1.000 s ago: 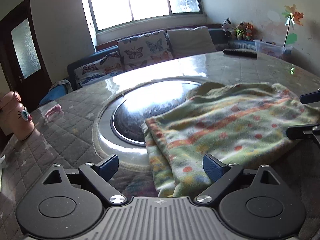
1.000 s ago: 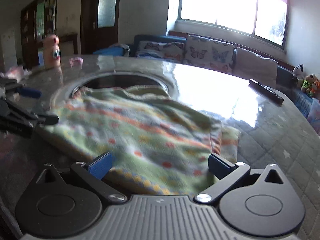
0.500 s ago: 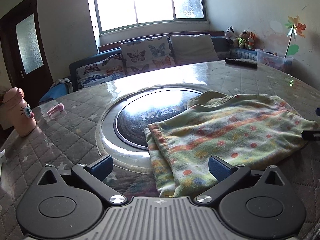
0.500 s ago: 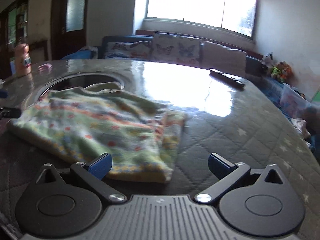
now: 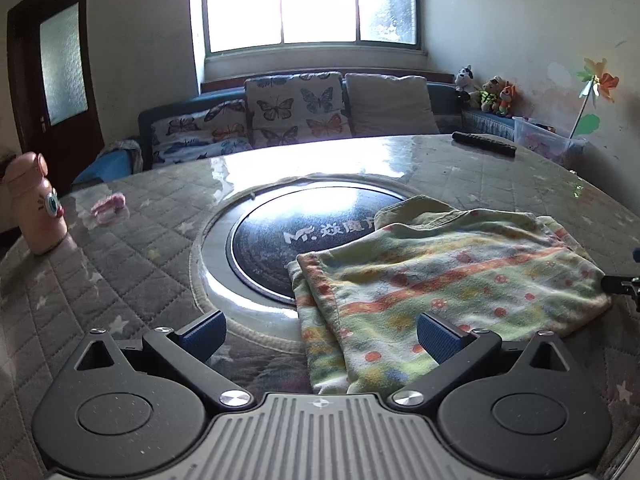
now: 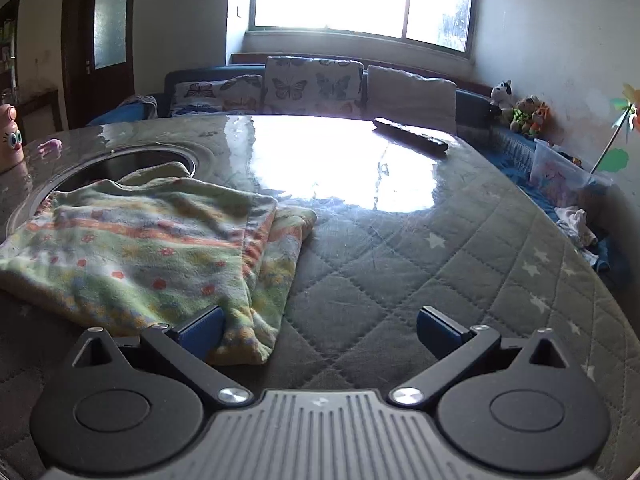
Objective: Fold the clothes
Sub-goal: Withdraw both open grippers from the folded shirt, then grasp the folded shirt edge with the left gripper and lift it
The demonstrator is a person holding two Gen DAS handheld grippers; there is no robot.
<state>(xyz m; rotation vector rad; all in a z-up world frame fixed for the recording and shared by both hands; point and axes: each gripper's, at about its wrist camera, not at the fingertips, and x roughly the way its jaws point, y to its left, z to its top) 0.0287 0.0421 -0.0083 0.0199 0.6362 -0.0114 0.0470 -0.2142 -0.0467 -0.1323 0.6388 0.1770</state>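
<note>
The left tongs (image 5: 320, 336) are wide open above the table (image 5: 120, 280). A folded cloth (image 5: 440, 280) lies flat just ahead.

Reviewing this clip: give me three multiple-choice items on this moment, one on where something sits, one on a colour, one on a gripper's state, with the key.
1. Where does the folded garment lie?
A. on the sofa
B. on the table, partly over the round dark insert
C. on the floor

2. What colour is the bottle?
A. pink
B. blue
C. black

3. The right gripper is:
A. shut on the garment
B. shut on nothing
C. open

Key: 1 B, its edge overlaps the insert; 2 A, pink body with a cartoon eye; 3 C, the fingers stand wide apart.
</note>
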